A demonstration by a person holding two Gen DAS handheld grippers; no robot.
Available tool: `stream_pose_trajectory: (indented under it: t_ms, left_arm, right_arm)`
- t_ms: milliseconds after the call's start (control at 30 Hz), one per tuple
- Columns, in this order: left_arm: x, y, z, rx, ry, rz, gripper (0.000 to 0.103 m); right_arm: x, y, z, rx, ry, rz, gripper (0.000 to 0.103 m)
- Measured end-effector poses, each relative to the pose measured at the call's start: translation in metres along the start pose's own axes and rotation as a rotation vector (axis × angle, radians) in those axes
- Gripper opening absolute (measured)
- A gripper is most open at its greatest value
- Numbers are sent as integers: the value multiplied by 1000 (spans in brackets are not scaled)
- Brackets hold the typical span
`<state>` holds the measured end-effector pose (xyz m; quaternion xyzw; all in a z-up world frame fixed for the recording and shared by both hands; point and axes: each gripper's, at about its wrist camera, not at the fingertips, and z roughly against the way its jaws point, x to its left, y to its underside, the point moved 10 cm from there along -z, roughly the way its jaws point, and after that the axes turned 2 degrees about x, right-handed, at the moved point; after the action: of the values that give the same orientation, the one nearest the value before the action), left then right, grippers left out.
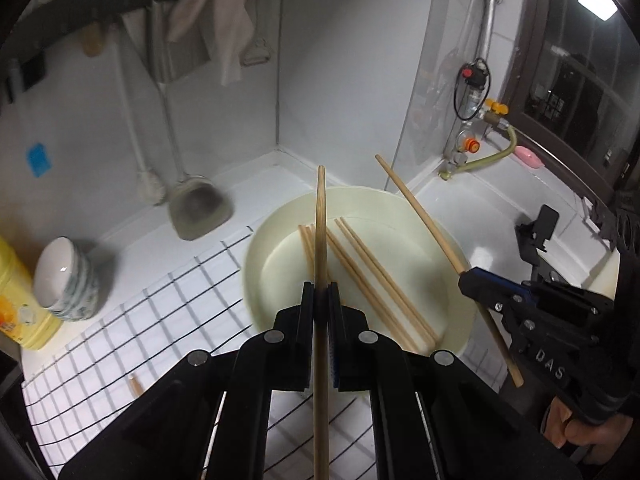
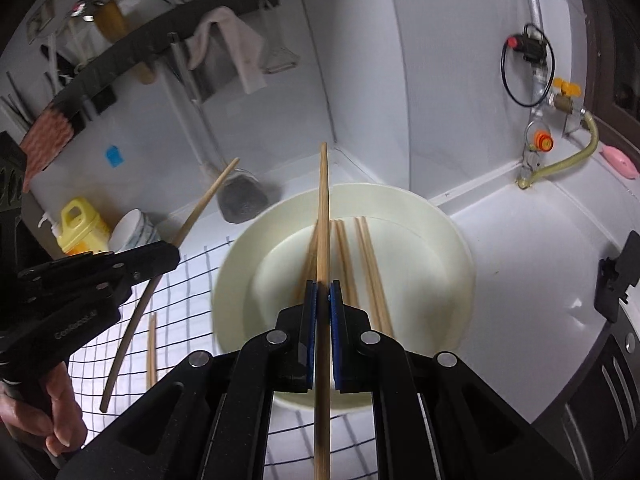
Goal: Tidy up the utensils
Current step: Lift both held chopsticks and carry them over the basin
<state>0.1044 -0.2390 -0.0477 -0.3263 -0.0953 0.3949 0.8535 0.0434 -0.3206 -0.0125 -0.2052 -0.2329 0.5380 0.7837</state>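
Behind the cream basin [image 1: 256, 280] you've got hanging clutter: a beige cloth [image 1: 216, 24], a white brush [image 1: 150, 188] and a metal spatula [image 1: 200, 212] dangling close to its far rim, stacked bowls [image 1: 66, 280] and a yellow bottle [image 1: 20, 300] off left on the grid-pattern mat [image 1: 160, 312]. Your left gripper [image 1: 320, 292] is clamped on one wooden chopstick [image 1: 320, 220]; your right gripper [image 2: 323, 292] is clamped on another [image 2: 323, 208], both sticks above the basin. Loose chopsticks [image 1: 368, 276] lie flat inside it, round and pale. Right view alone shows a stray pair [image 2: 151, 352] on the mat and the shelf [image 2: 120, 64] top; left view alone shows the window [image 1: 580, 80]. Gas valve [image 2: 560, 92] and hose sit at the right wall.
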Motion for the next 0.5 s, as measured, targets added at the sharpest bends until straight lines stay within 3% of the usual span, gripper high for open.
stream_pose_trajectory:
  t_ms: [500]
  left_arm:
    - [0,2,-103,132,-36,66,7]
  right_arm:
    - [-44,3,-84,137,-33,-13,6]
